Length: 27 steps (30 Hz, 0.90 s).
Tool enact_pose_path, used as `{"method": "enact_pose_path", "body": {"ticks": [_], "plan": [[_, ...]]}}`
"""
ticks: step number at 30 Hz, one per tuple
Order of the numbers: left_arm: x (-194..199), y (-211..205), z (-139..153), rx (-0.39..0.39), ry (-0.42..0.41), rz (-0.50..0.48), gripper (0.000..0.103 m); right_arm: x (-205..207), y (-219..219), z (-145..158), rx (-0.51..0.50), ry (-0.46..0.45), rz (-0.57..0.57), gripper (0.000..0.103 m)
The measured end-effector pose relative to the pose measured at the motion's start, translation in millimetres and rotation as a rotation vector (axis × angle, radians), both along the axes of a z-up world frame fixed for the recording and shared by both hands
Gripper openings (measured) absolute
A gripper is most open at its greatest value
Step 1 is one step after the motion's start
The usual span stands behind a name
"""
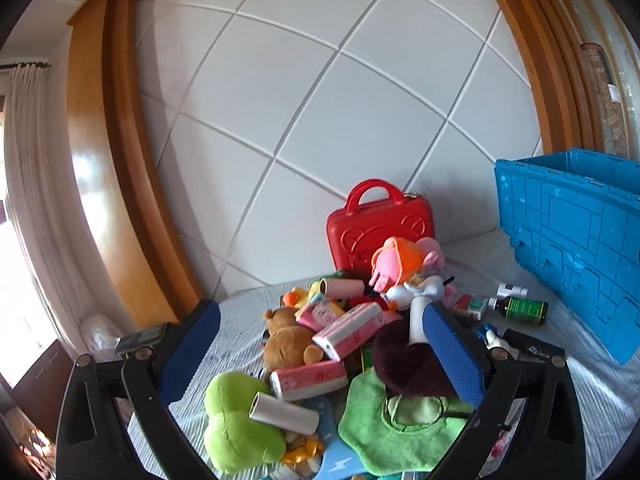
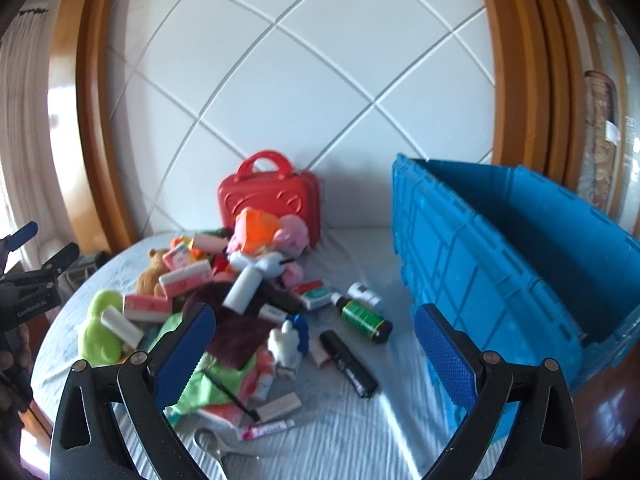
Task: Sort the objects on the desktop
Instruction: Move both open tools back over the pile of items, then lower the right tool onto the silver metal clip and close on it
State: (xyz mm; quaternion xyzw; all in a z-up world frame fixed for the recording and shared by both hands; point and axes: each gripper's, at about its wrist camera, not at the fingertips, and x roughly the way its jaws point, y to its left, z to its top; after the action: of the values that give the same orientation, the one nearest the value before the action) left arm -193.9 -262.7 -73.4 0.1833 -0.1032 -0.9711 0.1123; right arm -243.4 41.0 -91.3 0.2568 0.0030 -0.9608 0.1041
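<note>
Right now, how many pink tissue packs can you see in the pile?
3 clearly: one beside the green plush, one tilted above it, one by the brown teddy. More may be buried.

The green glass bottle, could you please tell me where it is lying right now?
In the right wrist view the green glass bottle lies on its side on the bed, between the toy pile and the blue crate, beside a small white bottle.
</note>
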Motion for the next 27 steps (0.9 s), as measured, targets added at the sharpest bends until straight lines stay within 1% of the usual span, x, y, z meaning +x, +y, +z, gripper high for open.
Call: {"method": "enact_pose_path", "body": {"ticks": [3,5,9,12,15,18,20,23,27], "plan": [[5.3,-4.5,-25.0,0.01,-0.063,0.057,0.103,-5.5,-3.3,-17.4,-0.007,-0.039,0.054,0.101],[9.6,-5.0,-39.0,0.012,-0.09,0.085,0.103,-8.0,-5.7,-29.1,-0.01,-0.06,0.091,0.101],[16.8,-2.8,-56.9,0.012,-0.119,0.111,0.103,-4.7,-9.9,-50.4,-0.007,-0.084,0.158,0.101],[17.5,-1.0,-68.5,0.013,-0.144,0.112,0.103,-2.4,-12.5,-68.9,-0.001,-0.124,0.186,0.101],[13.3,-0.3,-76.0,0.023,-0.15,0.096,0.103,0.1,-18.2,-84.6,0.018,-0.161,0.212,0.101],[8.3,-1.1,-83.3,0.041,-0.157,0.056,0.103,7.7,-35.3,-102.9,0.063,-0.185,0.279,0.101],[6.5,-2.2,-88.6,0.025,-0.166,0.031,0.103,13.0,-53.5,-120.4,0.104,-0.21,0.336,0.101],[7.9,-8.1,-99.4,-0.006,-0.18,-0.004,0.103,15.0,-84.7,-150.6,0.123,-0.256,0.433,0.101],[13.3,-24.0,-119.1,-0.018,-0.231,-0.027,0.103,8.5,-120.4,-191.2,0.154,-0.336,0.545,0.1]]}}
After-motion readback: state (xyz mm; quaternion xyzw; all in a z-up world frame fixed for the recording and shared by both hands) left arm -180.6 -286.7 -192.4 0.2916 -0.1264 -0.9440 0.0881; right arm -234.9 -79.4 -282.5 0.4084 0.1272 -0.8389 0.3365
